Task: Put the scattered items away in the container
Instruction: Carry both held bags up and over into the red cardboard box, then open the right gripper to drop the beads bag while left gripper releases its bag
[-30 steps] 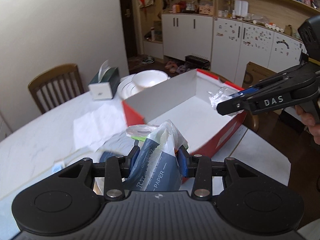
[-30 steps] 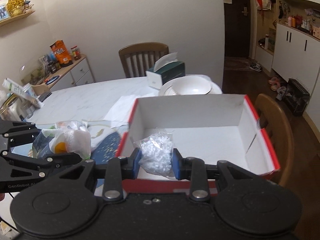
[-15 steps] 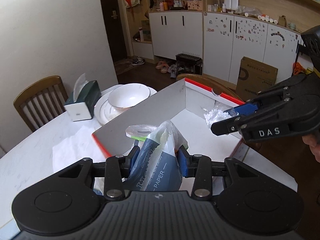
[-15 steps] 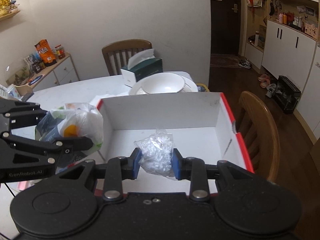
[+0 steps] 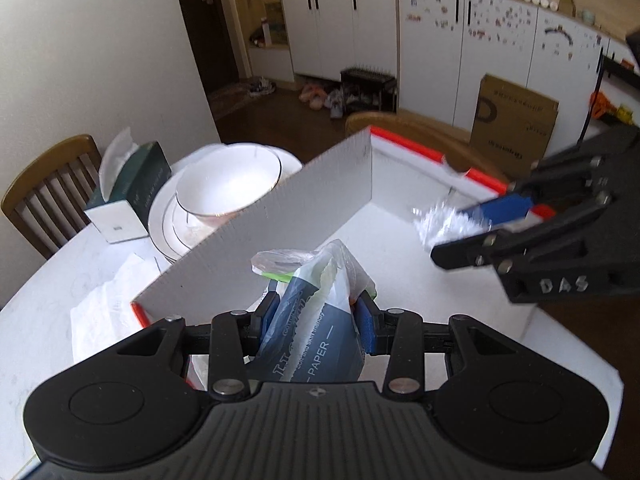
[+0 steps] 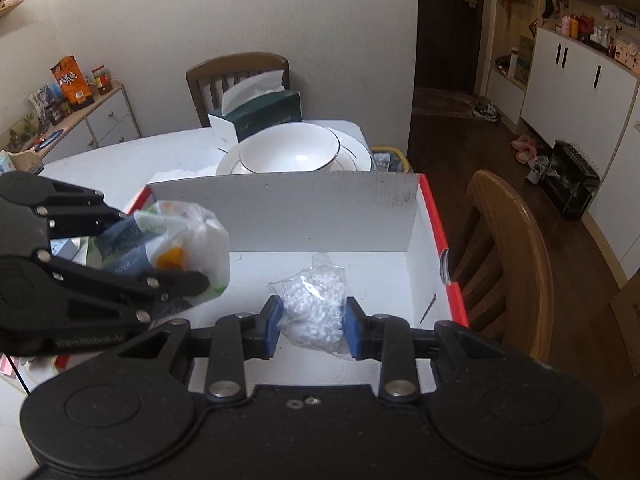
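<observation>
I have both tongs over the open red-edged white cardboard box (image 6: 332,208), which sits on the white marble-pattern tabletop (image 6: 120,156).

Left tongs (image 5: 316,316): closed on a bundle in a thin clear plastic bag, a dark blue tissue pack marked "PAPER" with other small items inside (image 5: 316,320). The blue pads press the bundle from both sides. In the right wrist view the same bundle (image 6: 184,252) hangs above the box's left inner corner, clear of the box floor; something orange shows through the plastic.

Right tongs (image 6: 312,320): closed nearly fully on a small clear plastic bag of white beads (image 6: 316,304). Both blue pads grip the bag. It hangs above the box floor, towards the box's near wall. In the left wrist view this bag (image 5: 444,220) is blurred, on the box's right side.

Beyond the box's far wall I see a white gold-rimmed bowl (image 6: 290,152) stacked on white plates (image 6: 352,156), touching. Just beyond the box and bowl stands a dark green tissue box (image 6: 260,116). A crumpled white paper sheet (image 5: 108,312) lies on the tabletop left of the box. A wooden chair (image 6: 508,256) stands just right of the box.
</observation>
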